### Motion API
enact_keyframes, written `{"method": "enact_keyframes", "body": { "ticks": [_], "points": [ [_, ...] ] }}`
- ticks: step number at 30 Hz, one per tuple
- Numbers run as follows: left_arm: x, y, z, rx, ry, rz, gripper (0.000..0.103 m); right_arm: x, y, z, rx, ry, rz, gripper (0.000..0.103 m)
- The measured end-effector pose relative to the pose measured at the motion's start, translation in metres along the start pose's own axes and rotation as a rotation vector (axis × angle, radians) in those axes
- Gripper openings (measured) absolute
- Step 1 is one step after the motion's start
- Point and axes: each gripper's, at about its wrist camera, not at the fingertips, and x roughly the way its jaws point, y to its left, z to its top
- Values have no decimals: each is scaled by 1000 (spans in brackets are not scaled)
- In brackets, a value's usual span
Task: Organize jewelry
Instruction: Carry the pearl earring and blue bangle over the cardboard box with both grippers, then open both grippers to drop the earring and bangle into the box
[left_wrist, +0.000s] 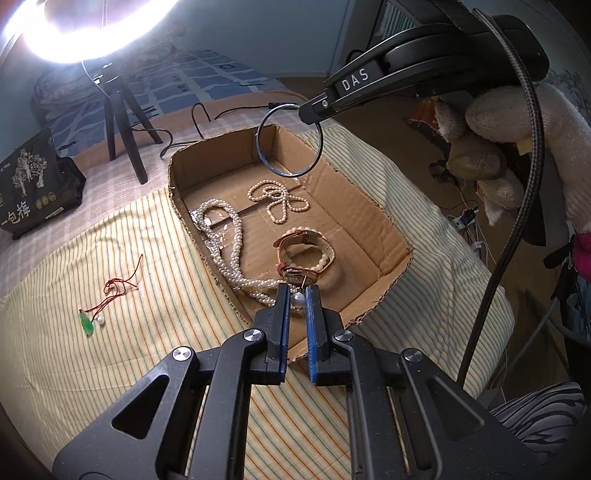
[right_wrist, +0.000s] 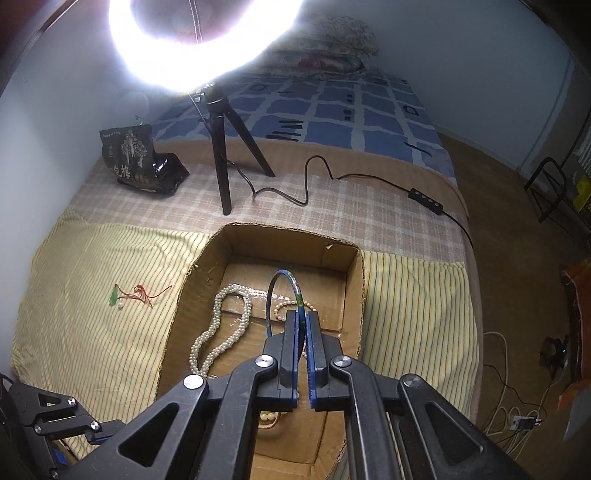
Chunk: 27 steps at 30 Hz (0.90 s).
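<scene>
A shallow cardboard box (left_wrist: 373, 236) lies on a striped cloth and holds pearl necklaces (left_wrist: 225, 243), a smaller pearl strand (left_wrist: 279, 201) and a rose-gold watch with a pearl bracelet (left_wrist: 304, 253). My left gripper (left_wrist: 298, 295) is shut on a pearl earring (left_wrist: 297, 300) over the box's near edge. My right gripper (right_wrist: 301, 317) is shut on a dark blue bangle (right_wrist: 284, 295) and holds it above the box; the bangle also shows in the left wrist view (left_wrist: 290, 140). A green pendant on a red cord (left_wrist: 88, 323) lies on the cloth left of the box.
A ring light on a black tripod (right_wrist: 221, 166) stands behind the box, its cable (right_wrist: 332, 177) trailing right across the bed. A black snack bag (right_wrist: 142, 162) sits at the back left. The bed's right edge drops to a floor with cables (right_wrist: 517, 417).
</scene>
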Motion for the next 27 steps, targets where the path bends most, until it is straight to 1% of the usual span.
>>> {"method": "enact_keyframes", "body": {
  "ticks": [6,8,9,10,11,12,13,14,15,16,19,20,27],
  "points": [
    [4,-2,2,1,0,-2,6,5,0,-1,4,7,22,2],
    [4,-2,3,3,-1,-1,6,5,0,-1,0,6,30,11],
    [4,-3,3,5,-1,6,6,5,1,-1,-1,3,34,26],
    [5,-3,3,10,2,6,6,5,1,-1,-2,-2,34,35],
    [5,-3,3,13,3,7,7,4,1,-1,-1,-8,29,36],
    [6,-4,3,18,3,11,19,4,2,-1,-1,-10,25,41],
    [6,-5,3,23,2,21,41,3,2,0,-1,-13,20,54],
    [5,-5,3,24,-5,29,50,3,2,0,-1,-16,17,62],
    [4,-5,3,24,-13,33,55,3,3,0,-3,-22,16,75],
    [3,-5,2,26,-21,37,56,2,4,0,-5,-30,13,81],
    [5,-3,2,21,-9,44,56,1,7,1,-19,-41,-10,89],
    [6,-2,2,19,-6,48,56,2,7,1,-22,-41,-17,89],
    [4,0,0,12,-6,59,57,5,14,2,-40,-34,-41,91]
  ]
}}
